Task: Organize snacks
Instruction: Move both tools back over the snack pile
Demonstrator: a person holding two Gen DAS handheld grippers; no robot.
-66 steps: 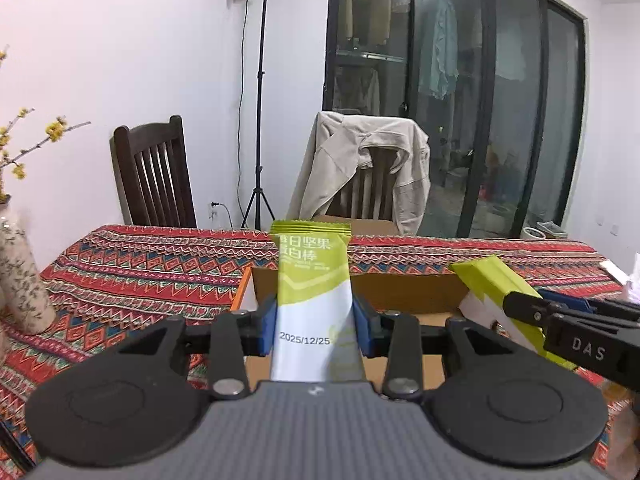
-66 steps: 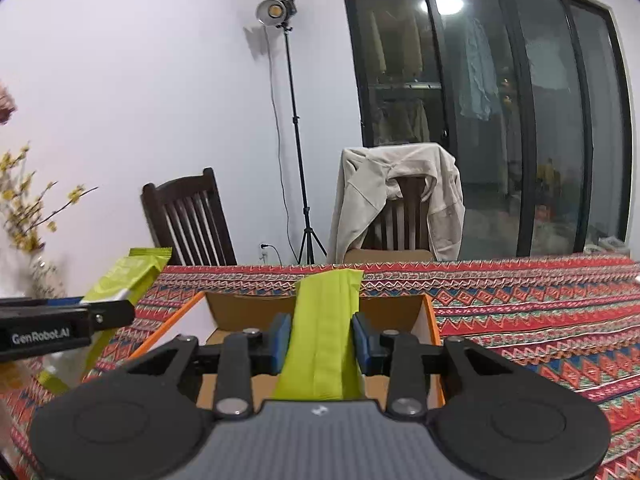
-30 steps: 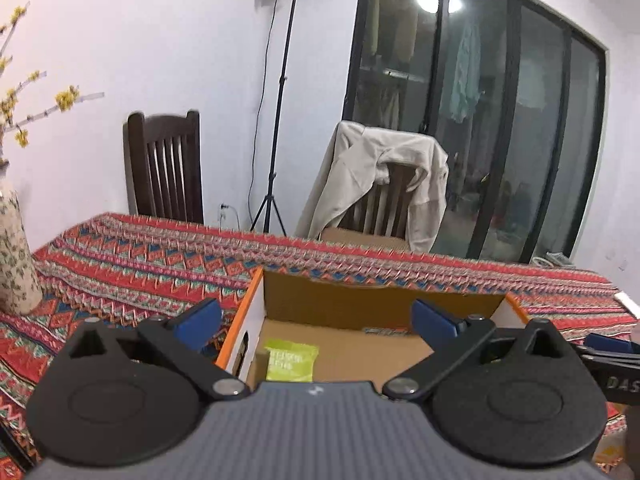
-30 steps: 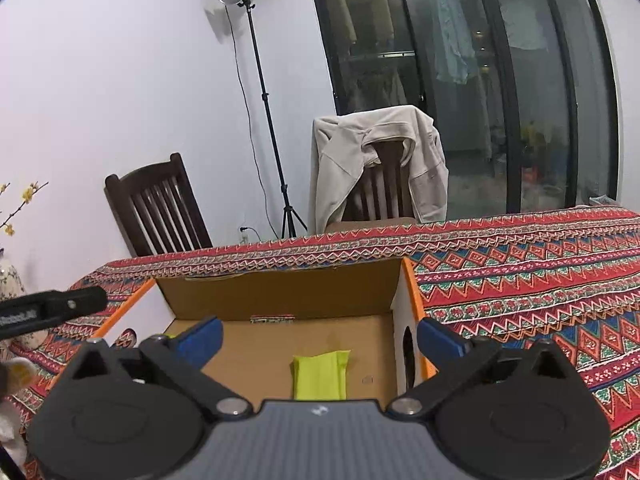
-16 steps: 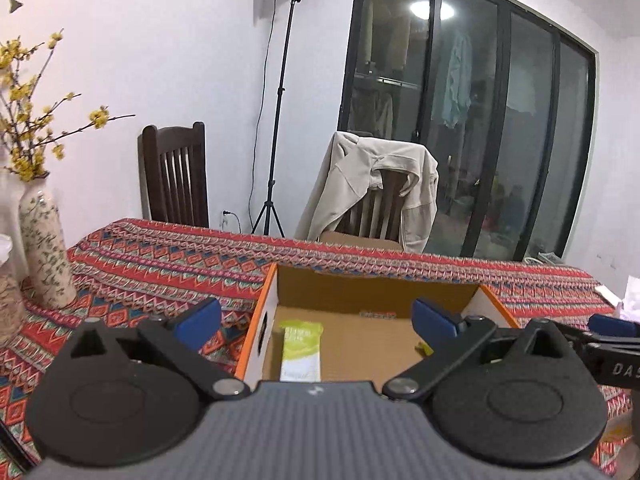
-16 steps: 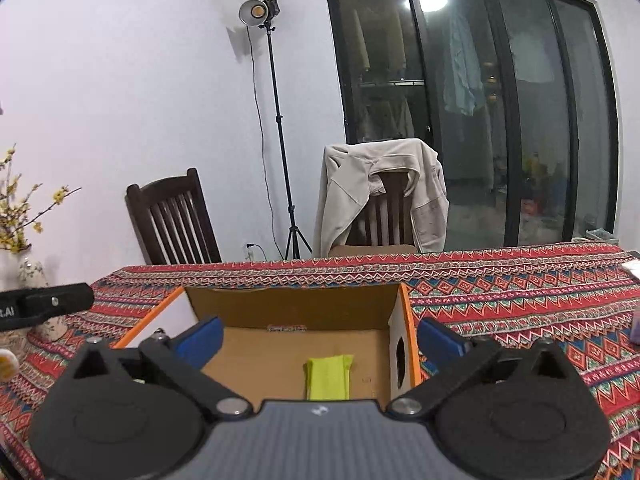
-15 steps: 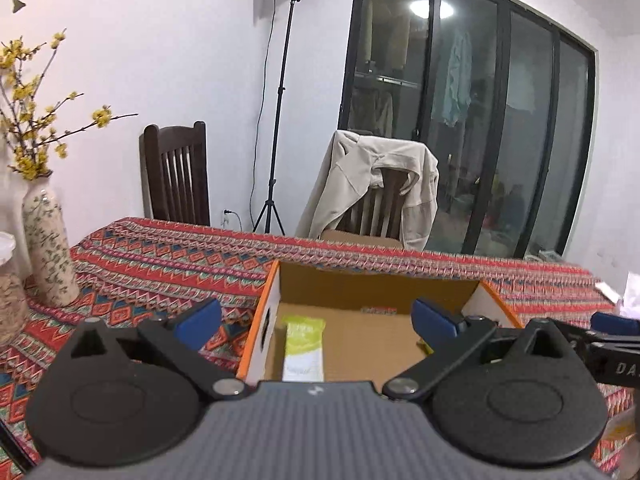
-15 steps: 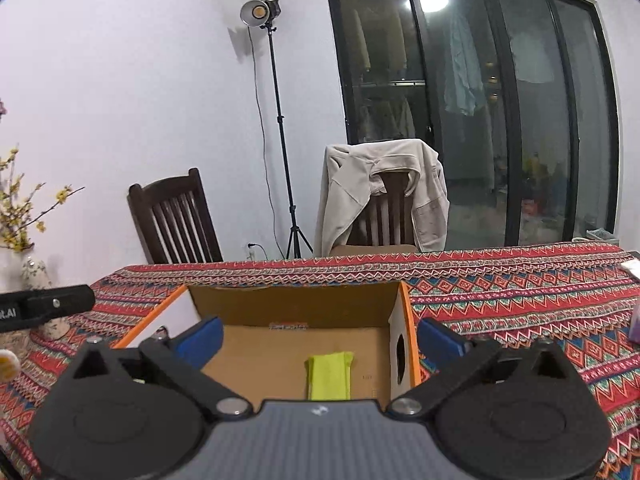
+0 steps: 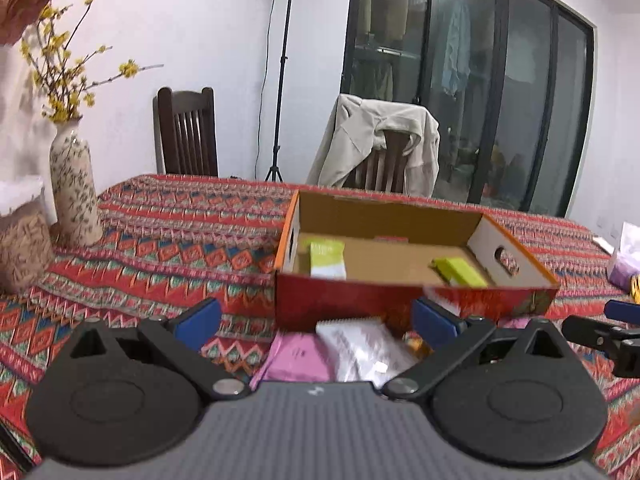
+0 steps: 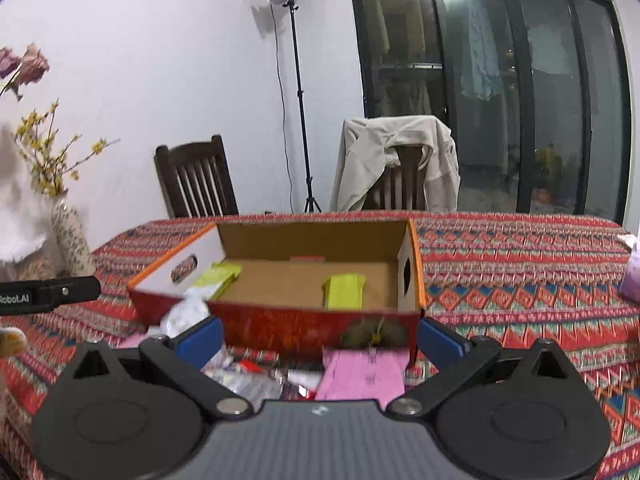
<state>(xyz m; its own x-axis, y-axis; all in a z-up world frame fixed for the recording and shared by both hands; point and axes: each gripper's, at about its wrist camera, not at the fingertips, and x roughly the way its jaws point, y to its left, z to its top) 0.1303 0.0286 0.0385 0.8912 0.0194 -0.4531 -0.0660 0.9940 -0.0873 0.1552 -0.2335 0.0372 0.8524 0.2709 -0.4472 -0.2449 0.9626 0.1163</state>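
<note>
Both grippers empty, jaws spread; pink packet lies just ahead of right gripper, before box front wall.

Matt cardboard box, woven cloth tablecloth, glossy plastic snack wrappers

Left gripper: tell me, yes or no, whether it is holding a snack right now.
No: the left gripper stands wide open with nothing between its blue pads, while both green snack bars lie inside the cardboard box.
</note>
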